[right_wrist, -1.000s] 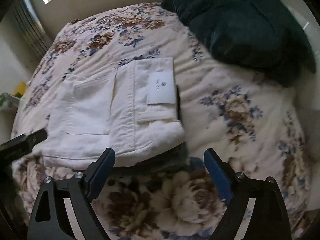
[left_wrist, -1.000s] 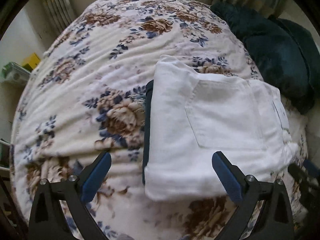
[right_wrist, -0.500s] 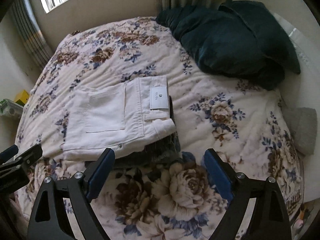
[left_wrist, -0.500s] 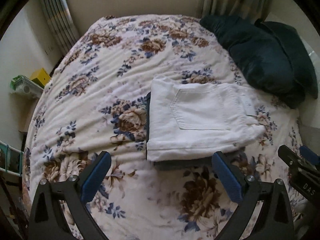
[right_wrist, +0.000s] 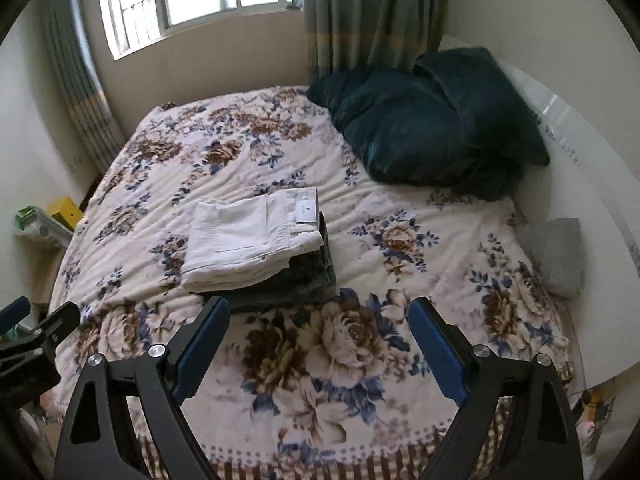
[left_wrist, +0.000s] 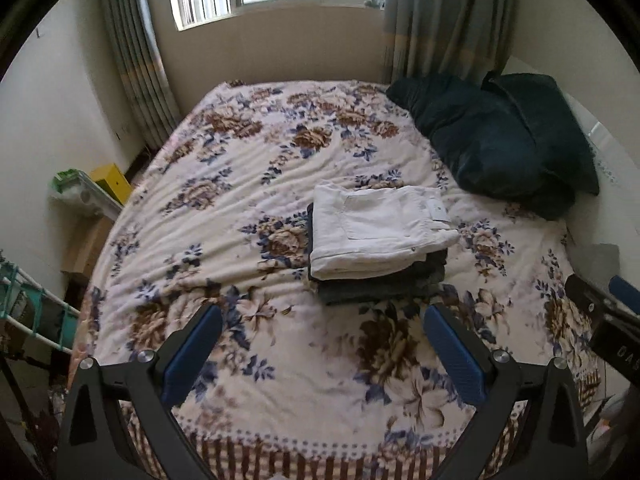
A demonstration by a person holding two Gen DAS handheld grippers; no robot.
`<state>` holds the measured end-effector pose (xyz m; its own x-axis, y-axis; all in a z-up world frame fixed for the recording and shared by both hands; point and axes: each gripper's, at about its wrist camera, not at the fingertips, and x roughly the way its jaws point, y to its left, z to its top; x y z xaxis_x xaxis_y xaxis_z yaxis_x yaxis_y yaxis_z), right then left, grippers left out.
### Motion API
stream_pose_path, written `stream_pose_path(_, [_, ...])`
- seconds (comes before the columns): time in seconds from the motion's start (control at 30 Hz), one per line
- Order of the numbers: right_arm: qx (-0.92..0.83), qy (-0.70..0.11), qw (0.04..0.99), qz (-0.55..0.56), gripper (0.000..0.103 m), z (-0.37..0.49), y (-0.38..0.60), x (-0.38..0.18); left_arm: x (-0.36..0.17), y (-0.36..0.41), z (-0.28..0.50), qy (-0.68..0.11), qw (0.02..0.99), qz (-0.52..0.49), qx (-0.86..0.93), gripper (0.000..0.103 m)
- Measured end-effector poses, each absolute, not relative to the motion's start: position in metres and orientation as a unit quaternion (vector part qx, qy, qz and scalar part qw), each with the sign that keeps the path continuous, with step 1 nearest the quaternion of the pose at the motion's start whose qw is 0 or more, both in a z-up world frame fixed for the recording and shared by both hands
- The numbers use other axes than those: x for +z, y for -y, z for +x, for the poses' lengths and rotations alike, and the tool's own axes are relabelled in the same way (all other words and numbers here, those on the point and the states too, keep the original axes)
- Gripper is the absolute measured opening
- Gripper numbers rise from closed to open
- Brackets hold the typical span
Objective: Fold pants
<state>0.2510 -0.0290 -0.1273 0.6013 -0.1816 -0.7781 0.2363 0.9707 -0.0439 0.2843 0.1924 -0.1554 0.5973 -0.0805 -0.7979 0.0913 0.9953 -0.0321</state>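
Folded white pants (left_wrist: 372, 228) lie on top of a stack of folded dark pants (left_wrist: 384, 284) in the middle of the flowered bed (left_wrist: 224, 208). They also show in the right wrist view (right_wrist: 248, 240), with a paper tag near the waistband. My left gripper (left_wrist: 322, 340) is open and empty, well back from the stack above the bed's near edge. My right gripper (right_wrist: 320, 336) is open and empty, also pulled back. The dark stack shows in the right wrist view (right_wrist: 304, 280).
Two dark teal pillows (left_wrist: 500, 148) lie at the far right of the bed. A grey cushion (right_wrist: 560, 256) sits by the white headboard (right_wrist: 592, 168). A shelf with a yellow box (left_wrist: 110, 182) stands left of the bed. Window and curtains (left_wrist: 136, 60) are behind.
Both grippers have pulled back and up from the folded stack, so the whole bed and window now show. The stack has not moved.
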Motion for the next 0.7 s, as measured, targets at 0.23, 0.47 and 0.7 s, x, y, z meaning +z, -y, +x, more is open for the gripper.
stream_pose_path(0.23, [-0.089,-0.401,0.912,0.017,0.093,0.159,0.010,-0.057,-0.102,-0.195,0.216,-0.416,0.908,-0.002,-0.042,0.103])
stream_pose_path(0.47, [-0.067,-0.375,0.925,0.008,0.093,0.076,0.007,0.008,-0.043,-0.193,0.144,-0.377,0.926,-0.017,-0.029,0.103])
stream_pose_path(0.7, [-0.037,-0.359,0.933,-0.009,0.093,0.003,0.012,0.060,0.002,-0.181,0.077,-0.340,0.940,-0.012,-0.019,0.103])
